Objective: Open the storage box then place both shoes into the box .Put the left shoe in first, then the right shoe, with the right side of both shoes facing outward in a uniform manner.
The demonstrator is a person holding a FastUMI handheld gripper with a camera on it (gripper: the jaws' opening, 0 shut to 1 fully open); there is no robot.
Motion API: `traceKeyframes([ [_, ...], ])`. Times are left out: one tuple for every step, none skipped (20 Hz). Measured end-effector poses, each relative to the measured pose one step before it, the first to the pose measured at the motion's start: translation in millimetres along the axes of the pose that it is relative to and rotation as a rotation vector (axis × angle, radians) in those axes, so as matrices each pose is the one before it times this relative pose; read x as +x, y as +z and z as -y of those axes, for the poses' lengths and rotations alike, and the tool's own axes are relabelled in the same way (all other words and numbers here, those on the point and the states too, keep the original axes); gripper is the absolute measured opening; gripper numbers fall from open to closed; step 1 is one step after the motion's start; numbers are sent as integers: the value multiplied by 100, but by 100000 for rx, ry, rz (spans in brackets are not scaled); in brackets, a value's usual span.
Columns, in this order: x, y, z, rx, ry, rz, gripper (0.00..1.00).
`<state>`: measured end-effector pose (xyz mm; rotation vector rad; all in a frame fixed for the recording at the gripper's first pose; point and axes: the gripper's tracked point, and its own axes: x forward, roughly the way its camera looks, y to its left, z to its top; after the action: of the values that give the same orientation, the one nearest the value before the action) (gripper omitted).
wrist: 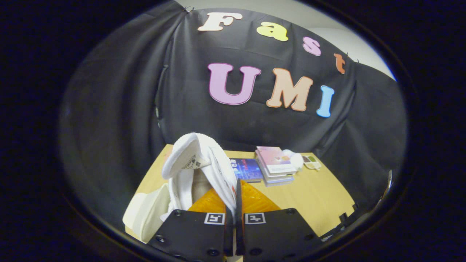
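A white shoe (198, 163) hangs from my gripper (235, 198), lifted above the wooden table (313, 196). Both fingers press on the edge of the shoe's opening, so the gripper is shut on it. The shoe's tongue stands up and its inside faces me. Below and to the left of the fingers lies another white object (145, 214), partly hidden by the held shoe; I cannot tell whether it is the second shoe or part of the box.
A stack of books (275, 165) lies at the table's far side, with a dark blue book (247, 169) beside it, a white crumpled item (295, 158) and a small flat palette (312, 162) further right. Black cloth walls close in the table.
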<state>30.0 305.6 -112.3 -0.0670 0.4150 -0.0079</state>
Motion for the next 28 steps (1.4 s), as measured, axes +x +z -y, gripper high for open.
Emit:
traceKeyframes([
  [440, -734, -973, 1440, 1958, -1532, 6],
  [302, -772, -811, 1200, 1327, -1852, 6],
  [361, -782, -479, 592, 715, -1822, 6],
  [365, -718, -369, -81, -14, -1748, 6],
  [433, -703, -130, -644, -544, -1831, 6],
  [346, -748, -100, -914, -953, -1814, 6],
  [475, -798, -1, -903, -1042, -1753, 6],
  [458, -691, -79, -739, -856, -1834, 6],
  [579, -705, -62, -397, -446, -1869, 6],
  [358, -565, -105, -64, 336, -1970, 6],
  [1061, -601, -283, 1626, 655, -1330, 9],
  [-136, -543, -122, 698, 221, -1955, 12],
  [187, -446, -166, 722, 664, -2181, 12],
  [275, -653, 7, 1042, -419, -1288, 14],
  [66, -369, 211, 897, -213, -1718, 21],
  [-5, -57, 106, 1340, 182, -475, 27],
  [-146, -542, 388, 746, -945, -1548, 34],
  [23, -211, 461, 274, -1280, -443, 44],
  [-209, 28, 655, 377, -1270, -280, 53],
  [-149, -86, 355, 784, 644, -289, 63],
  [117, -346, -135, 1011, 2700, -566, 73],
  [8, -181, -23, 394, 2321, -672, 83],
  [-457, 271, 203, -238, 542, 234, 93],
  [-507, 83, 384, -1168, 550, -205, 100],
  [-719, 539, 91, 906, 1867, 2300, 100],
  [-627, 765, 157, 2143, 1515, 2716, 100],
  [-750, 1009, 158, 2999, 2675, 3153, 100],
  [-529, 1334, 102, 3700, 2526, 3351, 100],
])
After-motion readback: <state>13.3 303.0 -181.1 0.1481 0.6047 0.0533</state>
